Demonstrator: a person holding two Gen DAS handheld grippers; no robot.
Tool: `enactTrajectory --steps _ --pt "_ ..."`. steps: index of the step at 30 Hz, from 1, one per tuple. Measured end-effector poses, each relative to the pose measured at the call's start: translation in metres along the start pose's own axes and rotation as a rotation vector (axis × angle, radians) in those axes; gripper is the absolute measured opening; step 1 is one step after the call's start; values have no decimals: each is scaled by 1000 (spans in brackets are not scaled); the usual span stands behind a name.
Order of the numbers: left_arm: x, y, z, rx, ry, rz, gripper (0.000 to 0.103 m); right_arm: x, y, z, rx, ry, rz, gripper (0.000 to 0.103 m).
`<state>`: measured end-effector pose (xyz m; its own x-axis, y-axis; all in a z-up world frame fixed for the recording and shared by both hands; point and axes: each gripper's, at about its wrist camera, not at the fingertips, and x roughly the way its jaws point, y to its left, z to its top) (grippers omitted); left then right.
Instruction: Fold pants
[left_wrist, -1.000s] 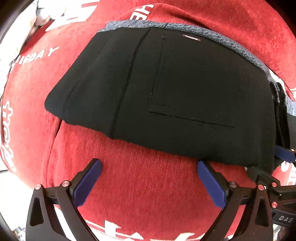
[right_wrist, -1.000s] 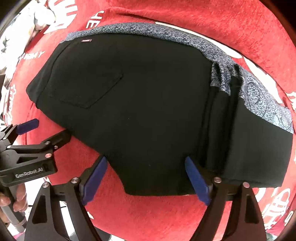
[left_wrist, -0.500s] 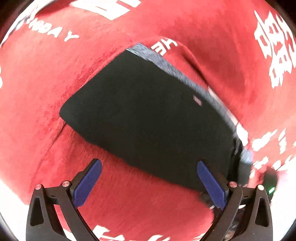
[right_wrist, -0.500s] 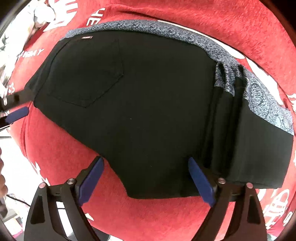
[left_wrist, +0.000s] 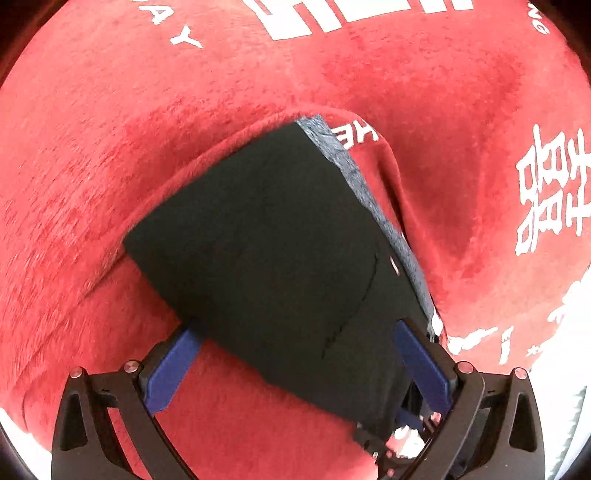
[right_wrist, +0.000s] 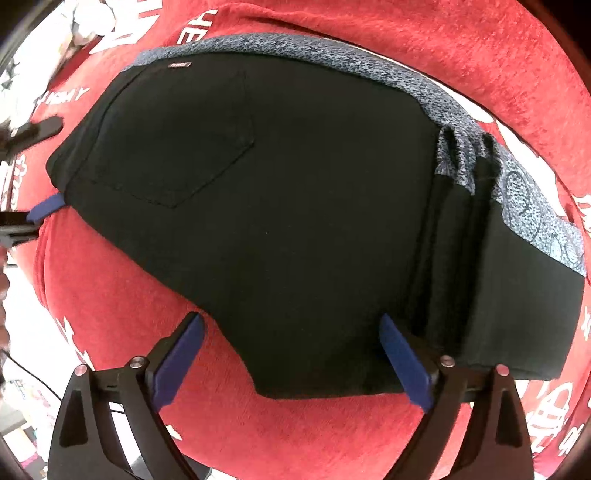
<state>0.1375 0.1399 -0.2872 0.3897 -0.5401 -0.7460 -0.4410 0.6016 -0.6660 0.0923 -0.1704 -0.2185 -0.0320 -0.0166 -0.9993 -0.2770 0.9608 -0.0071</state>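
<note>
The black pants (right_wrist: 295, 206) lie folded on a red plush cloth (right_wrist: 424, 48) printed with white lettering, back pocket (right_wrist: 173, 140) up at the left end and the blue-grey patterned waistband (right_wrist: 332, 55) along the far edge. At the right end a few layers are stacked into ridges, so the bundle is thicker there — probably where the legs were doubled over.

The right gripper (right_wrist: 291, 354) points down over the near edge of the pants, its blue pads spread wide and gripping nothing; the jaws have just been opening, with only the near hem showing between them. That fits a hold let go once the cloth was laid flat.

The left gripper (left_wrist: 295, 365) comes in at the left end, tilted downward, tongs also wide, one pad tucked at the corner of the fabric and the other over its waistband side — pressing on nothing that can be seen. Its placement suggests readying to take this end for a further fold toward the thick right end.
</note>
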Motion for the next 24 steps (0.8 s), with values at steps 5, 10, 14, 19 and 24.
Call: enactTrajectory --steps 5,10,14,19,24 --pt "-13 -21 1 31 -44 -45 103 1 4 -2 -5 -4 4 97" --pt "14 -12 12 7 11 54 103 4 7 -4 -16 -8 -5 97" --pt "16 -31 19 55 -44 224 96 3 7 -5 -13 -10 3 97" --pt "22 -58 11 211 -76 480 58 3 1 -3 -18 -13 13 97" --pt "27 -74 4 310 -86 547 56 1 -7 1 -5 -6 33 97"
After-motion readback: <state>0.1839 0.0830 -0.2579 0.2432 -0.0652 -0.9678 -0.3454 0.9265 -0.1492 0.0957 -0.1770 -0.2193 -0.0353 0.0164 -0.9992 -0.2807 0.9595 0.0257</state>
